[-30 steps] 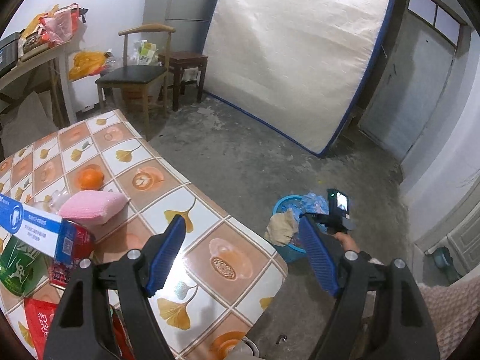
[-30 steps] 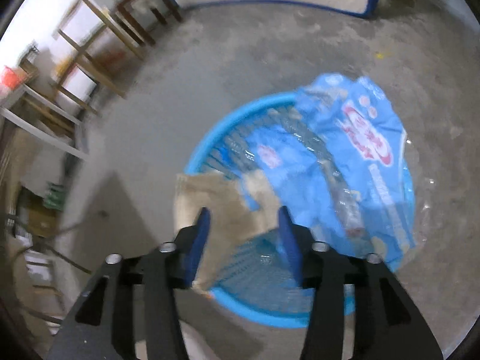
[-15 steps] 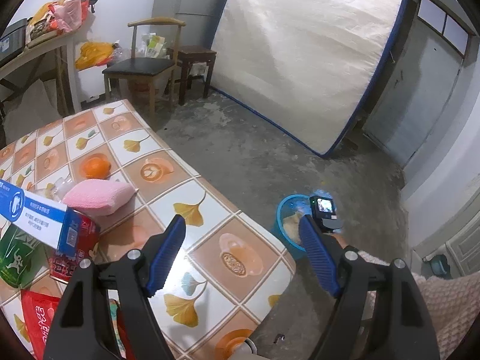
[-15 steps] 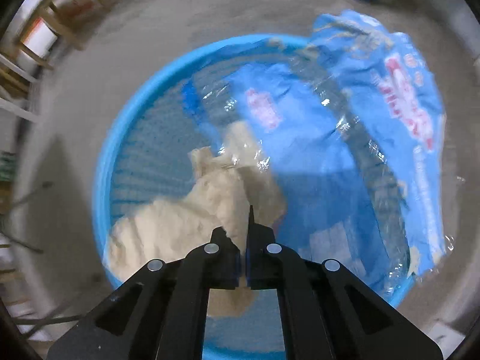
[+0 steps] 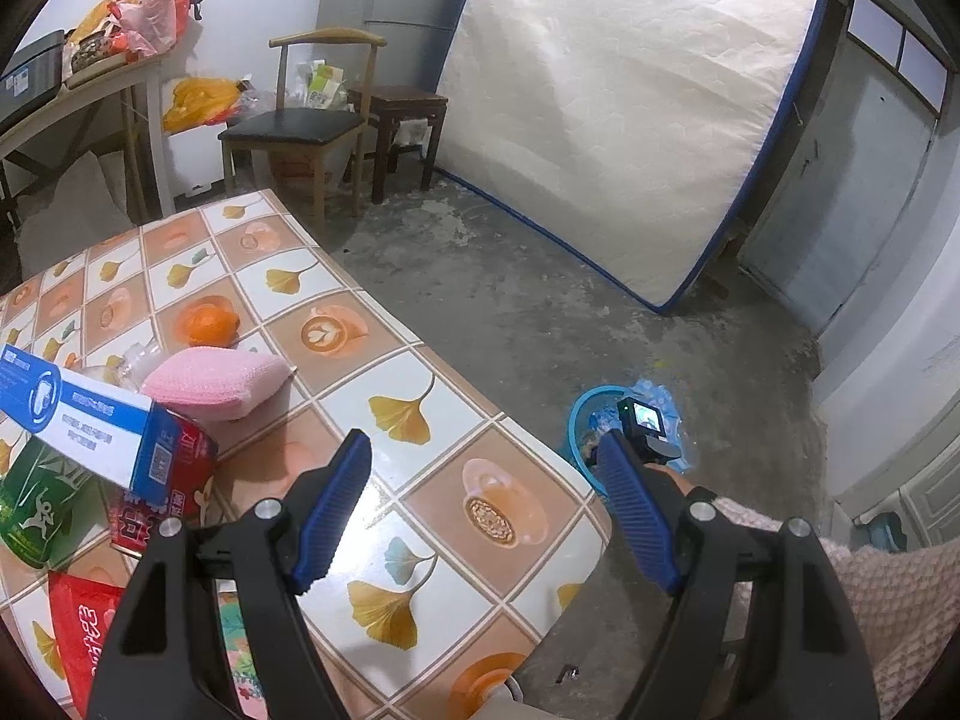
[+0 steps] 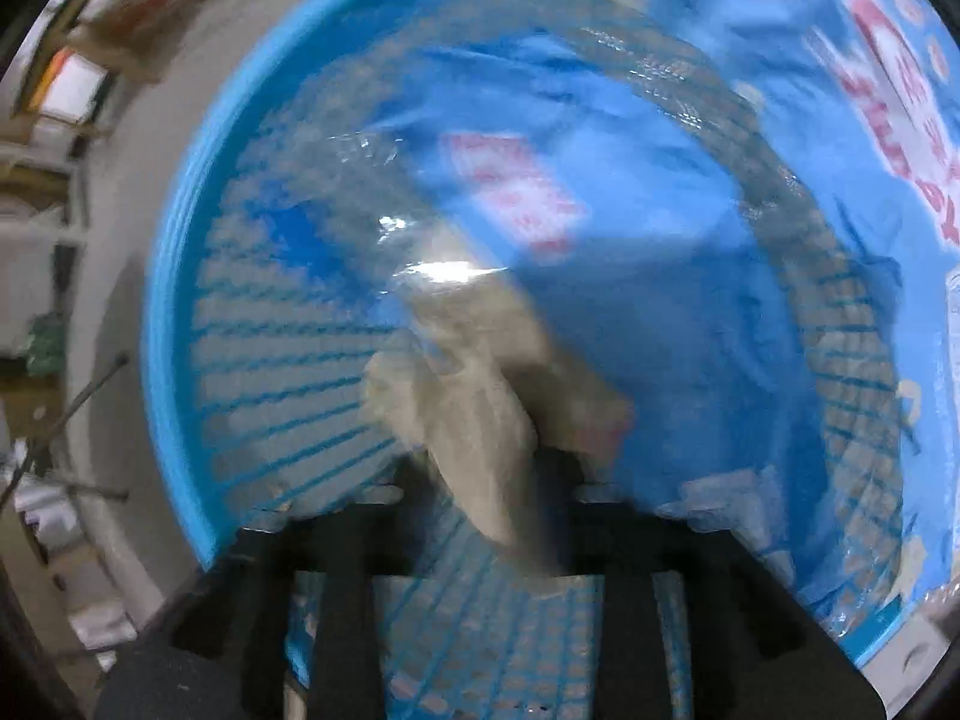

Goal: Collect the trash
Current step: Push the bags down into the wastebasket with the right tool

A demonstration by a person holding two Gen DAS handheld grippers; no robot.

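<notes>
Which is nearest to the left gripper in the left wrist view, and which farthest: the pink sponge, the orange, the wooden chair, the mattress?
1. pink sponge, on the table, up-left of the left gripper.
2. orange, just beyond the sponge.
3. wooden chair, on the floor past the table.
4. mattress, leaning on the far wall.

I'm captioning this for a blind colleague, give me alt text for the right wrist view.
A beige crumpled wad lies between the right gripper's just-opened jaws, inside a blue mesh basket holding a blue plastic wrapper. The picture is motion-blurred.
</notes>
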